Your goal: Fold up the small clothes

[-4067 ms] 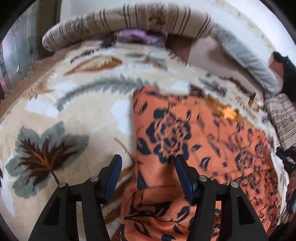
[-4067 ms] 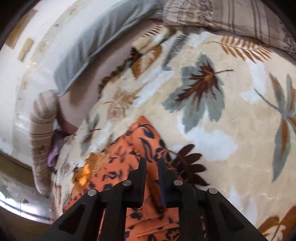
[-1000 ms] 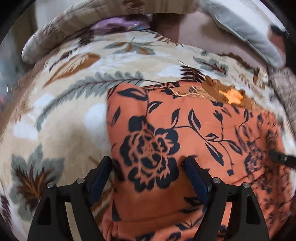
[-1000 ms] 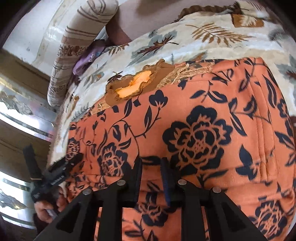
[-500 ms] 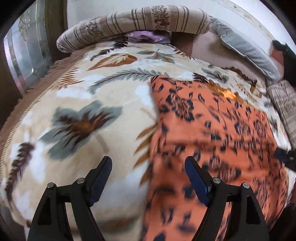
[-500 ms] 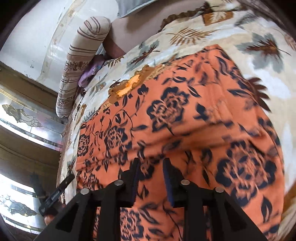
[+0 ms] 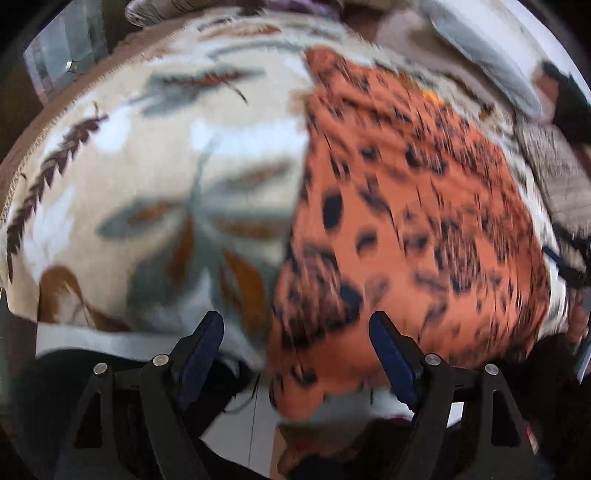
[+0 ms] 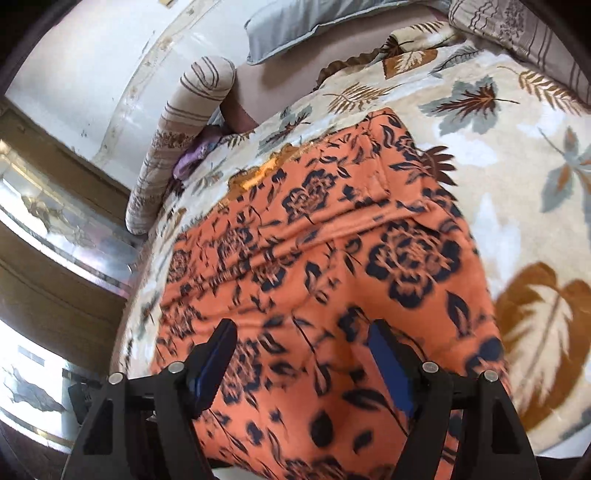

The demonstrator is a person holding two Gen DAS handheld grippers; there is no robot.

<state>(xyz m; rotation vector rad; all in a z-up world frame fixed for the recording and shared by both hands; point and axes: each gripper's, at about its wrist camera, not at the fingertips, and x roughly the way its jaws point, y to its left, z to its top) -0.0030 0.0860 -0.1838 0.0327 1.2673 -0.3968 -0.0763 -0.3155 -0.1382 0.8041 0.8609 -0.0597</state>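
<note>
The orange fleece garment with a dark navy flower-and-leaf print point(image 8: 332, 258) lies spread flat on the bed, folded over on itself so that a soft crease runs across it partway up in my right wrist view. It rests on the cream plush blanket patterned with grey and brown leaves point(image 8: 517, 166), and its near end reaches the bed's front edge, where a corner droops over.

My right gripper point(image 8: 303, 354) hangs just above the near part of the garment. Its jaws are opening, the blue pads point(image 8: 384, 354) now wide apart, and the fabric lies below and between them without either pad pressing on it. Nothing is pinched.

My left gripper point(image 7: 295, 339) hovers over the garment's left border near the bed's front edge; in that blurred view the orange cloth point(image 7: 406, 221) fills the right half and the blanket point(image 7: 166, 184) the left. Its jaws stand spread wide, the right-hand finger over the cloth and the left-hand one over the blanket, holding nothing.

Beyond the garment, at the far side of the bed, lie a beige striped bolster pillow point(image 8: 177, 140), a small purple cloth point(image 8: 192, 155) tucked beside it, and a grey pillow point(image 8: 303, 26) against the white wall point(image 8: 92, 74).
</note>
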